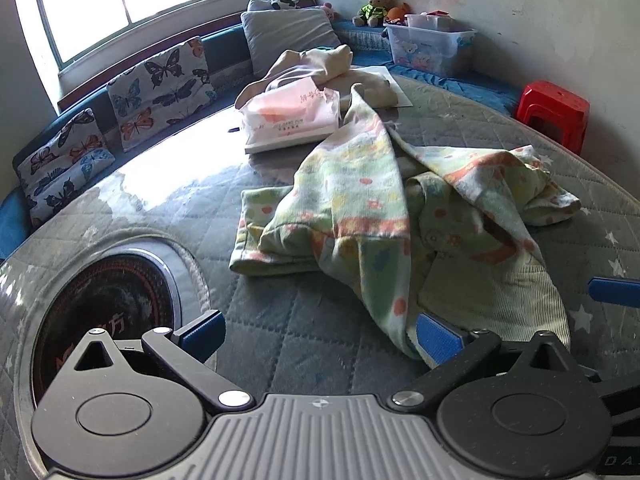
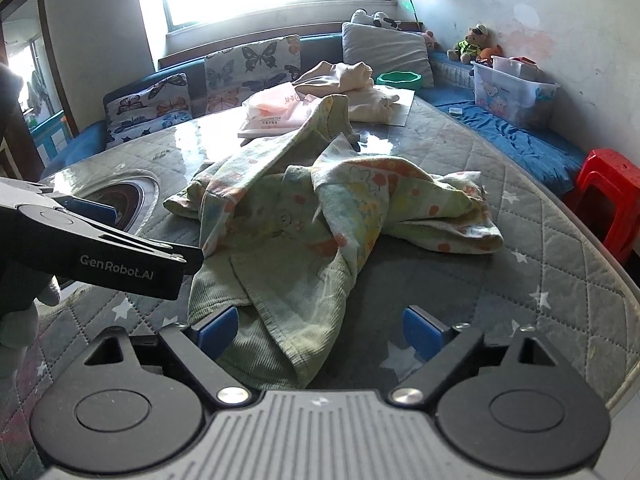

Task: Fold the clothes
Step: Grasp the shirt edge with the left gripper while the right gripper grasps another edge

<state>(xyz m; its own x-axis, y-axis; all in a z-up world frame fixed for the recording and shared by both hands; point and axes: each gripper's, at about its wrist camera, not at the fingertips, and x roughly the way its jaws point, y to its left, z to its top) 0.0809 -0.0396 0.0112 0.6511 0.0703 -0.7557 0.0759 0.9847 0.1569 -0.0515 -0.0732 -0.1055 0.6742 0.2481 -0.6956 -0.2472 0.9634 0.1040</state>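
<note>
A crumpled pale green child's garment with orange and yellow prints (image 1: 400, 216) lies in a heap on the quilted grey table (image 1: 280, 344). It also shows in the right wrist view (image 2: 312, 232). My left gripper (image 1: 320, 336) is open, low over the table, its right finger touching the garment's near hem. My right gripper (image 2: 320, 332) is open, with the garment's ribbed hem lying between its fingers. The left gripper's body (image 2: 100, 248) shows at the left of the right wrist view. A cream garment (image 2: 352, 84) lies bunched at the table's far side.
A pack of tissues (image 1: 292, 120) lies behind the green garment. A round cooktop inset (image 1: 104, 312) sits in the table at the left. Butterfly cushions (image 2: 248, 68), a grey pillow, a plastic toy bin (image 2: 512, 88) and a red stool (image 2: 608, 196) surround the table.
</note>
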